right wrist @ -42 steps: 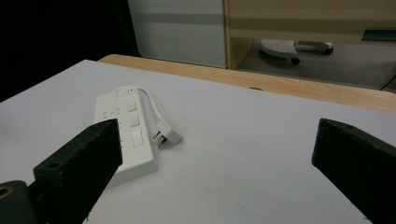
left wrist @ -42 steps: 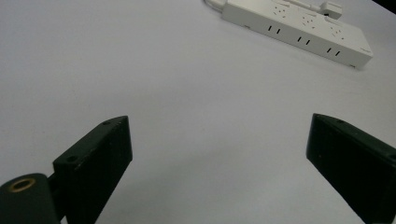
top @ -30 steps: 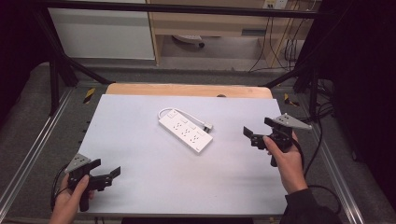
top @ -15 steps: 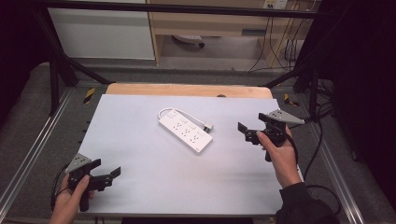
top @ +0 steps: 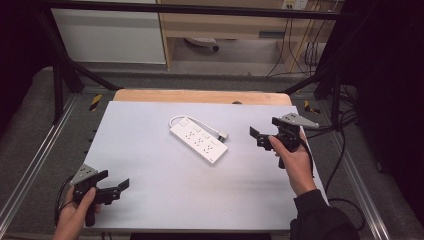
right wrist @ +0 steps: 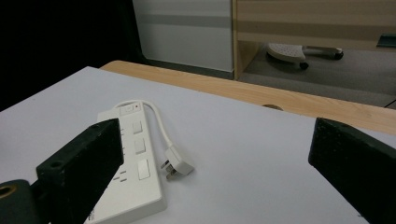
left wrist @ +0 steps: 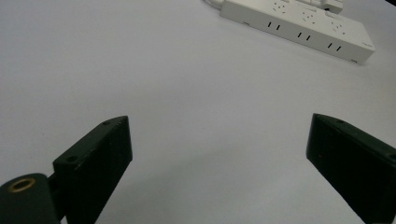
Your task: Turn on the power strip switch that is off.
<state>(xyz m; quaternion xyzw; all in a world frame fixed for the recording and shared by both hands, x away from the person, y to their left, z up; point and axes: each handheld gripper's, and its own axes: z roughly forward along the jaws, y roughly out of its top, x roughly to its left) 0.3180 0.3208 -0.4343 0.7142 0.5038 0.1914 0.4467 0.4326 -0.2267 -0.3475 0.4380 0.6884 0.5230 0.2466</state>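
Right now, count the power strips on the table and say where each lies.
1. The white power strip lies slanted near the middle of the table, its plug resting beside it; the open right gripper is nearest, not touching it.

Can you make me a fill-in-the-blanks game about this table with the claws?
1. The power strip is coloured ____.
2. Both claws, the left claw and the right claw, have their jaws ____.
3. The plug lies on the table, beside the strip, at the end of a short ____.

Missing words: white; open; cord
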